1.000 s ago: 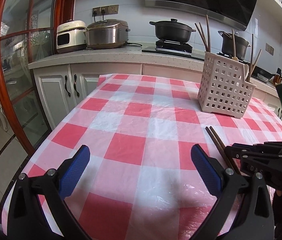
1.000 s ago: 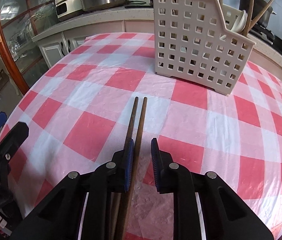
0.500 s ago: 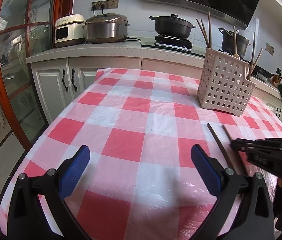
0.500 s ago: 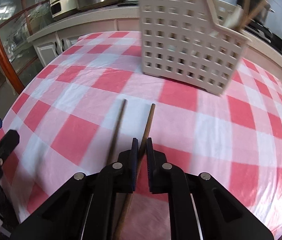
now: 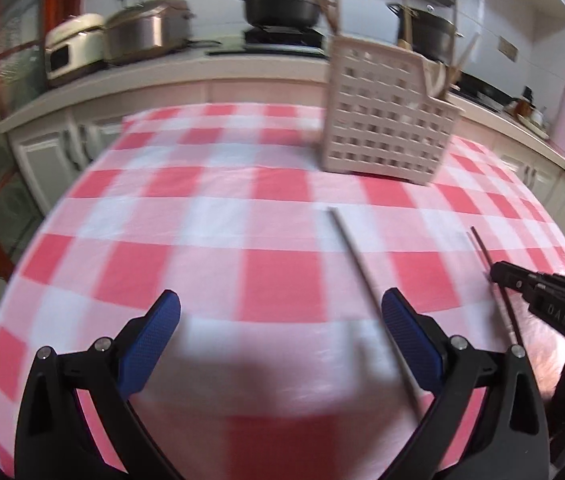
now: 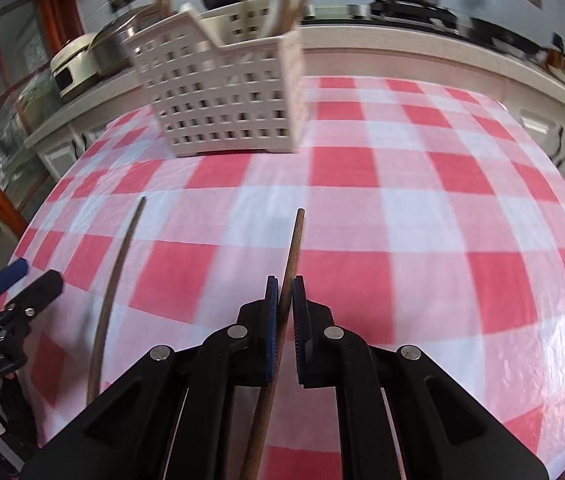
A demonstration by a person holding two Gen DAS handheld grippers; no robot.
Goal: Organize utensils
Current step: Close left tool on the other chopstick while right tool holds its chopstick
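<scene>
While the right gripper (image 6: 285,292) clamps one chopstick (image 6: 293,248) near its middle, the second chopstick (image 5: 356,256) lies on the checked tablecloth (image 5: 218,220); left gripper (image 5: 280,314) open, empty; slender stick may pivot, missing the utensil basket (image 6: 222,104).

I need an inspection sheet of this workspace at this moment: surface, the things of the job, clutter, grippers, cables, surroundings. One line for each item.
Surface: table with red and white checked tablecloth, lightly wrinkled.
Job's things: white perforated utensil basket standing upright at the far side, several sticks already in it; held chopstick in the right gripper; loose chopstick lying flat on the cloth, apart from the held one.
Clutter: nothing seen on the table.
Grippers: right gripper shut on the held chopstick; left gripper open, empty, next to the loose chopstick.
Cables: nothing seen on the table.
Surroundings: kitchen counter with rice cookers and black pots; picture is motion-blurred.
</scene>
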